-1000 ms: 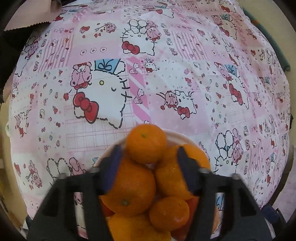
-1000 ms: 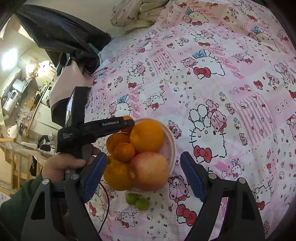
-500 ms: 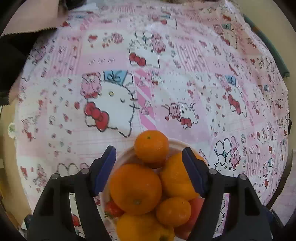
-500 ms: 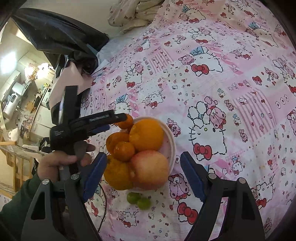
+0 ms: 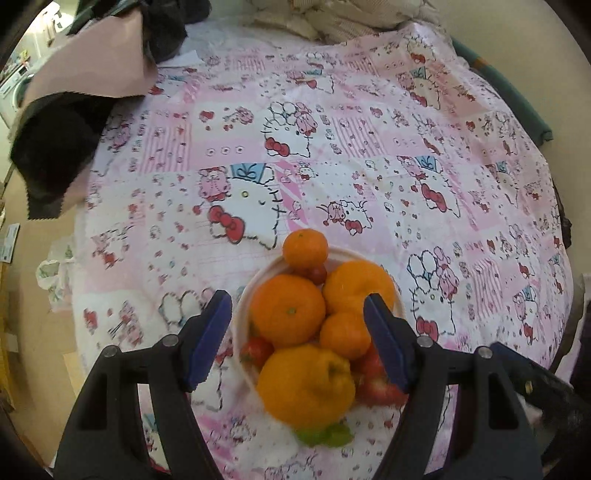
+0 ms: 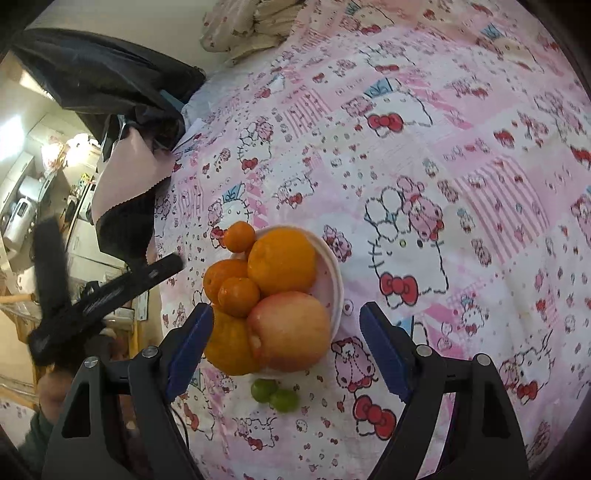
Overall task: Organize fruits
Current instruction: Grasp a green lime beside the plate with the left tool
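A white bowl (image 5: 242,295) piled with oranges sits on the pink cartoon-print bedspread. A small mandarin (image 5: 305,248) rests on its far rim, above small red fruits (image 5: 317,274). A large orange (image 5: 288,310) and a lumpy citrus (image 5: 306,384) fill the middle. My left gripper (image 5: 299,343) is open and empty, raised above the bowl. In the right wrist view the bowl (image 6: 332,280) also holds a pink apple (image 6: 290,332). Two green grapes (image 6: 275,395) lie on the sheet beside it. My right gripper (image 6: 286,350) is open and empty, above the bowl's near side.
Black and pink cloth (image 5: 74,107) lies at the bed's far left corner. A rumpled blanket (image 6: 251,26) lies at the bed's head. The bed edge drops off on the left (image 5: 48,258). The left hand-held gripper (image 6: 99,295) shows blurred at the left of the right wrist view.
My left gripper has opened, let go of the small mandarin on the bowl's far rim, and pulled back and up. My right gripper has barely moved.
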Tool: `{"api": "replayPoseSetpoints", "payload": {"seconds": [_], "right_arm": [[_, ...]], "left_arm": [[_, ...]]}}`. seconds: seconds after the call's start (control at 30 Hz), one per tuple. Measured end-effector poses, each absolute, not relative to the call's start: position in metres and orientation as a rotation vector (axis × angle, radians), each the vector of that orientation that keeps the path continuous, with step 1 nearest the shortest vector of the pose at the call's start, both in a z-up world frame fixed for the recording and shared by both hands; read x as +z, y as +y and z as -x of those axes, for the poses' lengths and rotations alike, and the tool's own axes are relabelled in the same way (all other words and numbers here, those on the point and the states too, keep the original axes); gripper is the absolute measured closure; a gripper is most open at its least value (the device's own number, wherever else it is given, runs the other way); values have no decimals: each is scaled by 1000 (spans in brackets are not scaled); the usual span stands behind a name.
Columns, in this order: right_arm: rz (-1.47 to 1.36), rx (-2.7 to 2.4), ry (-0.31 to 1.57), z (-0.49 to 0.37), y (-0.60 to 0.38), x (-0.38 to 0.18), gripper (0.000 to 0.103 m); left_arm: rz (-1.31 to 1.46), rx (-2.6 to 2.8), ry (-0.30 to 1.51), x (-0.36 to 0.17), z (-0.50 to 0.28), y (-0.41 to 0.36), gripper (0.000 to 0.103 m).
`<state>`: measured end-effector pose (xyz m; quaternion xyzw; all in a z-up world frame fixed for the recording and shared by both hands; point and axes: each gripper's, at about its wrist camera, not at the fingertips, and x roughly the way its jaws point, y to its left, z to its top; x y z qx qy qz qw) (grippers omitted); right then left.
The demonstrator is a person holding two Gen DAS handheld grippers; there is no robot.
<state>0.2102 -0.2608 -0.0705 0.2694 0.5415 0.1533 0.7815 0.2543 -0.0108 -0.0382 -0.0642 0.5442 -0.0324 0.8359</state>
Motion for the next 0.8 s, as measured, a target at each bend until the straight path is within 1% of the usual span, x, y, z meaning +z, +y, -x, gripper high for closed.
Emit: {"api": "replayPoseSetpoints", "payload": {"seconds": [0.17,0.33,0.5,0.6,0.67,0.7,0.77,0.8], "right_arm": [[-622,312,1186,-202,-267,-77,19],[-565,300,1198,-194,-261,-78,19],[-486,287,1201,-183,-257,-80,19],[-451,266,1197,-174,-261,-82,19],[-447,249,1202,-167,-265,-85,19],[-452,243,1207,-164,-268,-87,19],[-468,232,1214,-158,-274,-91,19],[-471,228,1214,-157,-275,-92,19]], "left_arm": [[163,-51,1149,-35,-218,2,32],[197,-31,1174,-47,-185,10,32],[252,-43,1223,-76,-162,8,32],[305,-33,1268,-98,-155,5,37],[348,-25,1308,-115,-153,3,49],[362,-24,1326,-121,-153,2,53],[389,-31,1364,-134,-152,-1,68],[402,-49,1385,-139,-152,-5,71]]}}
